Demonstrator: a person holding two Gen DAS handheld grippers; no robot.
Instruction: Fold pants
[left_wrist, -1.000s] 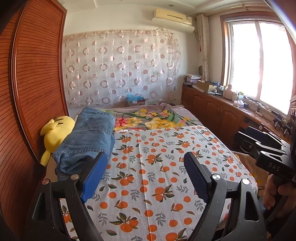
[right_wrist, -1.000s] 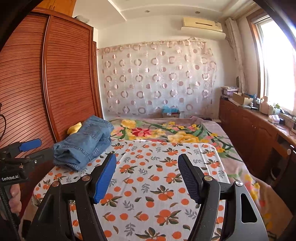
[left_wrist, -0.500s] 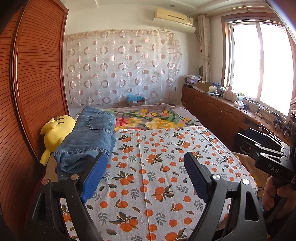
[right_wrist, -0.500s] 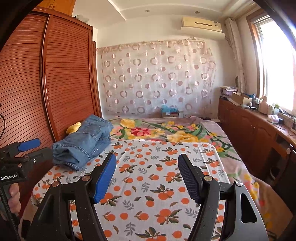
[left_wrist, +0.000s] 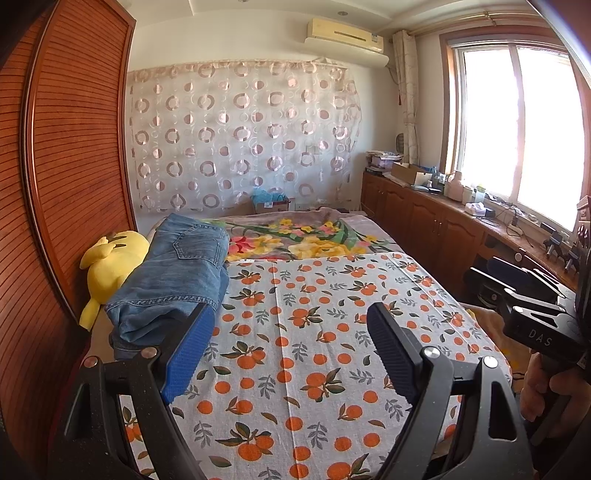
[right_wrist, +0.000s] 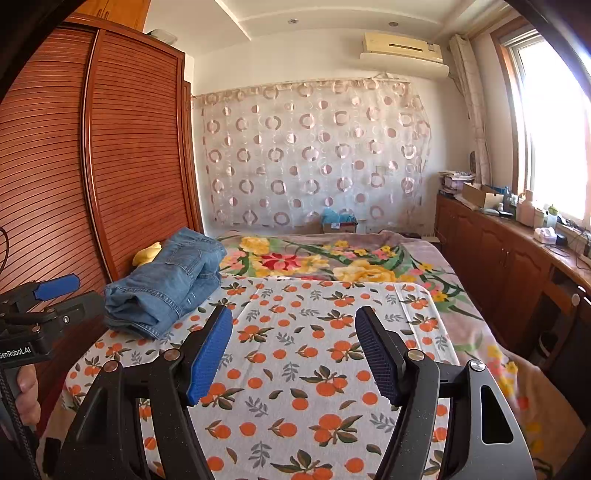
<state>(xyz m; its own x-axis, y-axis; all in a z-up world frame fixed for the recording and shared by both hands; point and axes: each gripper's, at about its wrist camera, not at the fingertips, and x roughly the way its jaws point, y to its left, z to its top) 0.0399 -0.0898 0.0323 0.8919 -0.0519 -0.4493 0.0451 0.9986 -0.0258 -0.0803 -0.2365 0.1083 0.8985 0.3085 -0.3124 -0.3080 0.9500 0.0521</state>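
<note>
left gripper (left_wrist: 288, 347) and right gripper (right_wrist: 293, 350): jaws wide apart, holding nothing, above the sheet (left_wrist: 314, 332). folded jeans (left_wrist: 173, 280) lie at the bed's left edge, partly hiding a yellow toy (left_wrist: 107, 262).

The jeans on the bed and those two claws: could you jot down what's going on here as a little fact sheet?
jeans: folded blue denim bundle, lying at the left edge of the bed
surface: orange-print sheet over a floral blanket
beside jeans: yellow plush toy against the wooden wardrobe
left claw: open, empty, above the sheet
right claw: open, empty, above the sheet
contact: neither claw touches the jeans
</note>
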